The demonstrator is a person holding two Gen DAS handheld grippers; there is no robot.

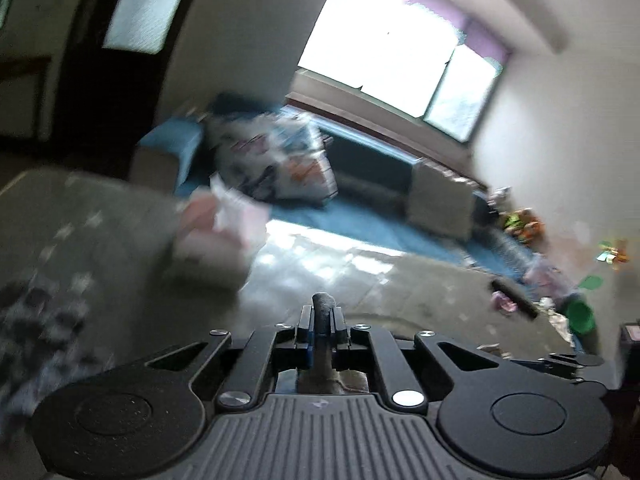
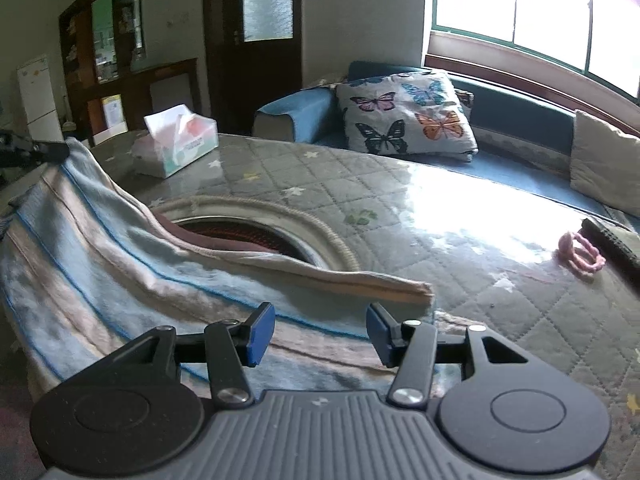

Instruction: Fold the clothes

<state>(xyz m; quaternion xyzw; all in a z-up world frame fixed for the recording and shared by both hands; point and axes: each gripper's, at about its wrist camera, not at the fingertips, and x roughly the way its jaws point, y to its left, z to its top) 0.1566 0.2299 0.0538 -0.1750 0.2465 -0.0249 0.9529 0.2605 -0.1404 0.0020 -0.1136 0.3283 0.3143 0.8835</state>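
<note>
Daylight from a wide window falls on a table (image 2: 460,216) covered with a quilted grey-green cloth, with a blue sofa behind it.

On the left part of the table lies the striped garment (image 2: 132,276), light blue and beige. Its far left corner is lifted up, and the left gripper (image 2: 48,151) is seen there at the raised edge. In the left wrist view, which is blurred, the jaws of this gripper are pressed together on a thin piece of beige fabric. The right gripper (image 2: 320,338) hovers just above the near edge of the garment with its jaws spread wide and nothing between them.

I think the main risk is that the right gripper closes on only one layer, or on the table cover below, so the fold would come out crooked. The small pinch of the left gripper may also slip if the garment is pulled too strongly.

A round basket (image 2: 280,216) stands partly under the garment and can catch it. A tissue box (image 2: 180,140) sits near the far left corner. A pink band (image 2: 580,256) and a dark remote (image 2: 612,240) lie at the right edge, well apart from the garment.
</note>
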